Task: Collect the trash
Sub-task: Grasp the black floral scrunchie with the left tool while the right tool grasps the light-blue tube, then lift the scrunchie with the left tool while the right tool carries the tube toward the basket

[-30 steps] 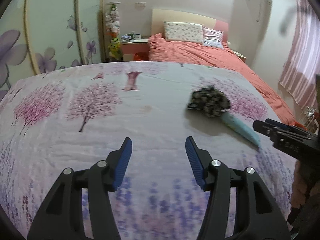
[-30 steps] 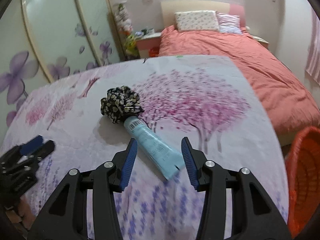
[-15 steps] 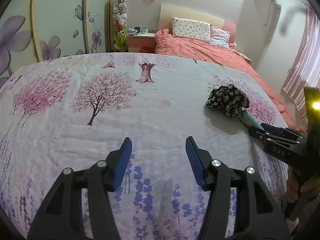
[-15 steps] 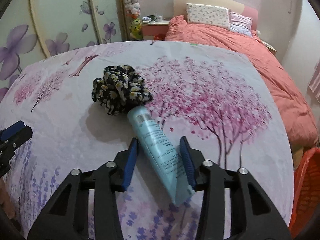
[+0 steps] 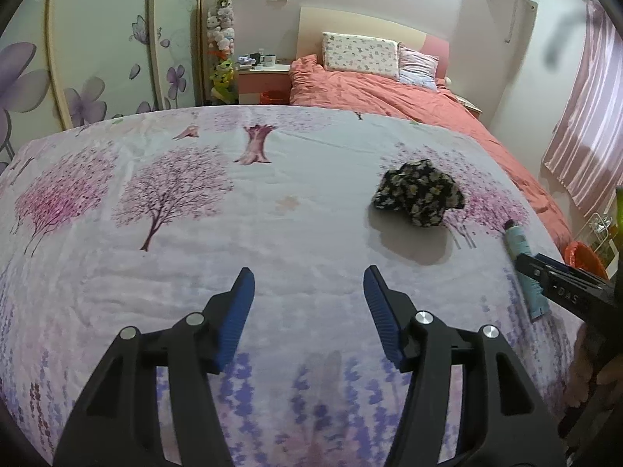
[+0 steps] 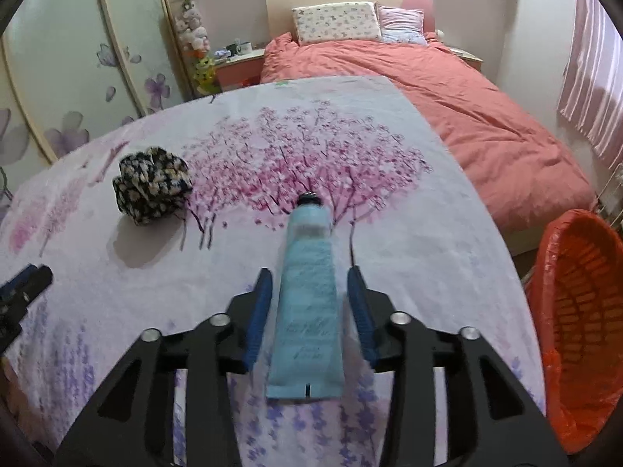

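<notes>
A light blue squeeze tube (image 6: 307,295) with a black cap lies between the fingers of my right gripper (image 6: 309,278), cap pointing away; the blue pads stand close on both sides with small gaps, so the grip is not clear. The tube also shows in the left wrist view (image 5: 523,268) at the far right, with the right gripper (image 5: 553,278) over it. A black scrunchie with a daisy print (image 6: 153,188) lies apart, to the tube's left; it also shows in the left wrist view (image 5: 418,190). My left gripper (image 5: 307,295) is open and empty above the sheet.
The flowered sheet (image 5: 194,214) covers a wide flat surface. An orange bin with an orange bag (image 6: 580,311) stands off its right edge. A bed with a coral duvet (image 6: 467,109) lies beyond. A wardrobe with flower doors (image 5: 97,58) is on the left.
The tube has swung away from the scrunchie and now points straight along my right gripper's fingers, which have narrowed around it. The left gripper stays open, its view shifted slightly.
</notes>
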`<state>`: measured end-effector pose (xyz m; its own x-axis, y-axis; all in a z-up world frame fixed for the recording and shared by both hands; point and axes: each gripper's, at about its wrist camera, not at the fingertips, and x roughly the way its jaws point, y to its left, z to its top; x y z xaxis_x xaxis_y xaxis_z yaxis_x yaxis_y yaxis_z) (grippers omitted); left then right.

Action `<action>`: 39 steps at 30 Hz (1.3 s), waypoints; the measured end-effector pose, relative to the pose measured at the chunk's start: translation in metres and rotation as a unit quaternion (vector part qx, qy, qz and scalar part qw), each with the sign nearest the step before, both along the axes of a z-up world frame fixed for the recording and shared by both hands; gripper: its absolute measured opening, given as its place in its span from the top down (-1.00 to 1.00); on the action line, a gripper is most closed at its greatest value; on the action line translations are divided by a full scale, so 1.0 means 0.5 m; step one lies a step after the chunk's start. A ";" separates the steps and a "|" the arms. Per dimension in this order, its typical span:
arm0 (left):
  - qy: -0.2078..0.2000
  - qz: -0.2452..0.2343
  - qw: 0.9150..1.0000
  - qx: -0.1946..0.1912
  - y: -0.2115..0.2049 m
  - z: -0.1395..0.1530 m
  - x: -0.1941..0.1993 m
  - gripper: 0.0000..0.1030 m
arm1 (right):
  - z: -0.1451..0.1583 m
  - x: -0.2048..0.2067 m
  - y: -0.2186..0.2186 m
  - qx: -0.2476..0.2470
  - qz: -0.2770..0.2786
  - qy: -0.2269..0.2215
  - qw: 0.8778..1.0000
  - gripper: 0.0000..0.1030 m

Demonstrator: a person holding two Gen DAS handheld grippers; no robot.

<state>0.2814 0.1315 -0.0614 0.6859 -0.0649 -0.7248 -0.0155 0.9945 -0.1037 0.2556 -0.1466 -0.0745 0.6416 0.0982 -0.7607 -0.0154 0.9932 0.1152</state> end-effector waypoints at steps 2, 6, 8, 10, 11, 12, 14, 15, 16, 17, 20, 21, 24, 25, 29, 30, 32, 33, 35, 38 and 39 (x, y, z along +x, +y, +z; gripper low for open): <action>-0.003 -0.003 1.000 0.001 -0.012 0.005 0.006 -0.14 | -0.005 0.019 0.003 0.001 -0.003 -0.001 1.000 0.16; -0.010 -0.011 1.000 -0.010 -0.035 0.018 0.028 -0.19 | -0.013 0.038 -0.003 0.003 -0.010 -0.004 1.000 0.27; -0.015 -0.016 1.000 -0.015 -0.053 0.026 0.045 -0.23 | -0.012 0.041 -0.005 0.003 -0.011 -0.005 1.000 0.45; -0.020 -0.021 0.999 -0.021 -0.068 0.032 0.059 -0.31 | -0.013 0.033 -0.017 0.015 -0.011 -0.005 1.000 0.46; -0.022 -0.024 0.999 -0.026 -0.078 0.036 0.067 -0.38 | -0.013 0.027 -0.022 0.013 -0.012 -0.005 1.000 0.46; -0.025 -0.027 0.999 -0.031 -0.088 0.039 0.075 -0.45 | -0.013 0.016 -0.033 0.013 -0.016 -0.005 1.000 0.46; -0.032 -0.031 0.999 -0.030 -0.111 0.041 0.093 -0.54 | -0.014 0.006 -0.048 0.025 -0.021 -0.006 0.999 0.46; -0.033 -0.032 0.999 -0.025 -0.124 0.041 0.103 -0.56 | -0.015 0.001 -0.058 0.037 -0.024 -0.007 0.999 0.46; -0.033 -0.033 0.999 -0.021 -0.135 0.040 0.111 -0.57 | -0.015 -0.001 -0.063 0.044 -0.026 -0.007 0.999 0.46; -0.032 -0.035 0.999 -0.013 -0.150 0.038 0.124 -0.59 | -0.016 -0.002 -0.064 0.047 -0.026 -0.007 0.999 0.46; -0.025 -0.033 0.999 0.017 -0.182 0.024 0.163 -0.59 | -0.015 -0.003 -0.063 0.047 -0.027 -0.007 0.999 0.45; -0.019 -0.031 0.999 0.026 -0.188 0.017 0.175 -0.59 | -0.015 -0.003 -0.064 0.047 -0.026 -0.007 0.999 0.45; 0.011 -0.017 0.999 0.040 -0.195 -0.011 0.214 -0.59 | -0.015 -0.003 -0.064 0.049 -0.026 -0.007 0.998 0.45; 0.020 -0.012 0.999 0.038 -0.193 -0.020 0.224 -0.59 | -0.015 -0.003 -0.064 0.049 -0.027 -0.007 0.998 0.45; 0.043 -0.007 0.999 0.015 -0.179 -0.044 0.235 -0.42 | -0.017 -0.004 -0.061 0.051 -0.026 -0.007 0.998 0.45; 0.043 -0.007 0.999 0.012 -0.177 -0.046 0.235 -0.32 | -0.016 -0.003 -0.063 0.050 -0.026 -0.007 0.998 0.45; 0.043 -0.010 0.999 0.009 -0.176 -0.047 0.238 -0.12 | -0.016 -0.004 -0.064 0.047 -0.026 -0.007 0.999 0.45; 0.042 -0.012 0.999 0.010 -0.176 -0.047 0.237 0.13 | -0.017 -0.004 -0.062 0.043 -0.026 -0.007 0.999 0.45; 0.039 -0.017 0.999 0.016 -0.175 -0.046 0.234 0.45 | -0.018 -0.004 -0.062 0.039 -0.026 -0.006 0.999 0.45; 0.035 -0.026 0.999 0.025 -0.163 -0.043 0.206 0.61 | -0.018 -0.002 -0.063 0.039 -0.026 -0.006 0.999 0.45; 0.034 -0.027 0.999 0.027 -0.156 -0.041 0.192 0.61 | -0.019 -0.002 -0.064 0.041 -0.026 -0.006 0.999 0.45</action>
<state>0.3775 0.0537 -0.0818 0.6310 -0.0606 -0.7734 0.0331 0.9981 -0.0511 0.2545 -0.1786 -0.0839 0.6568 0.1254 -0.7436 0.0345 0.9800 0.1958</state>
